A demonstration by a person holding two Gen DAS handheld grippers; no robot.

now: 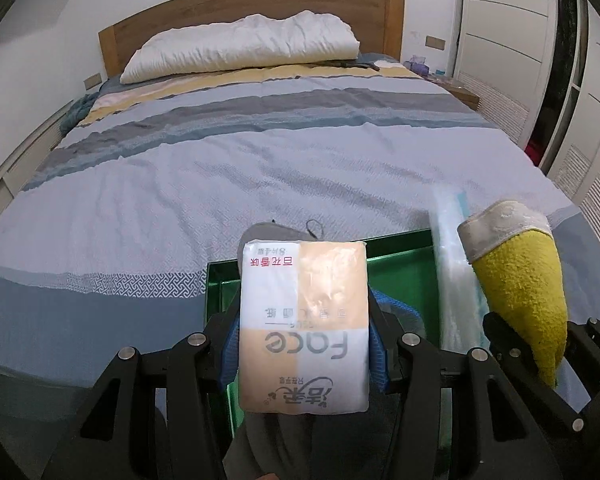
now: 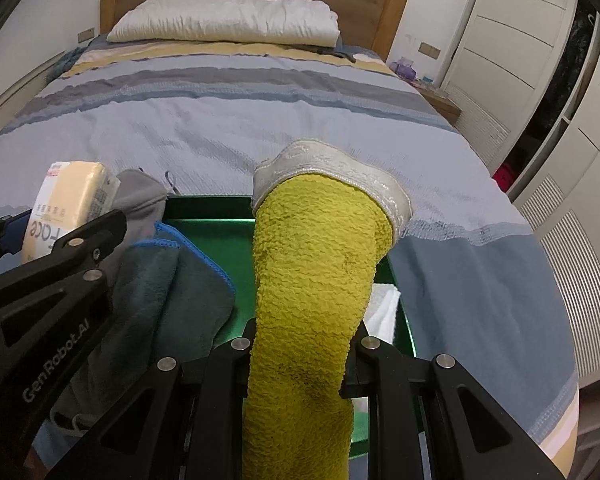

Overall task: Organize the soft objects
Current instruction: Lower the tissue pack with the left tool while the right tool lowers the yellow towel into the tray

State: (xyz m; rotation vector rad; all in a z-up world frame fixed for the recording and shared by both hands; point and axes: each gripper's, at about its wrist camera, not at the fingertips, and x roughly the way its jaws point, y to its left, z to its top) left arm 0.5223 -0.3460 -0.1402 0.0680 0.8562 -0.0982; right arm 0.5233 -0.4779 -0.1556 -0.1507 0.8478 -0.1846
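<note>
Bed spread (image 1: 260,152) ahead; my left gripper (image 1: 304,332) clamps the tissue pack (image 1: 304,320), my right gripper (image 2: 300,360) the yellow towel (image 2: 312,272), its length running away, both above the green tray (image 2: 216,240).

I see a soft plastic-wrapped tissue pack (image 1: 304,324), white and peach with grey "Face" lettering, held up lengthwise above the near left part of the shiny green rectangular tray (image 2: 212,236). A fuzzy yellow terry sock with a pale grey cuff (image 2: 312,280) stands upright over the tray's right side, cuff uppermost. In the tray I make out a dark teal fleece cloth with bright blue stitched edging (image 2: 176,280), folded at the left, a light grey sock (image 2: 138,196) over the far-left corner, and something white (image 2: 382,306) at the right edge.
</note>
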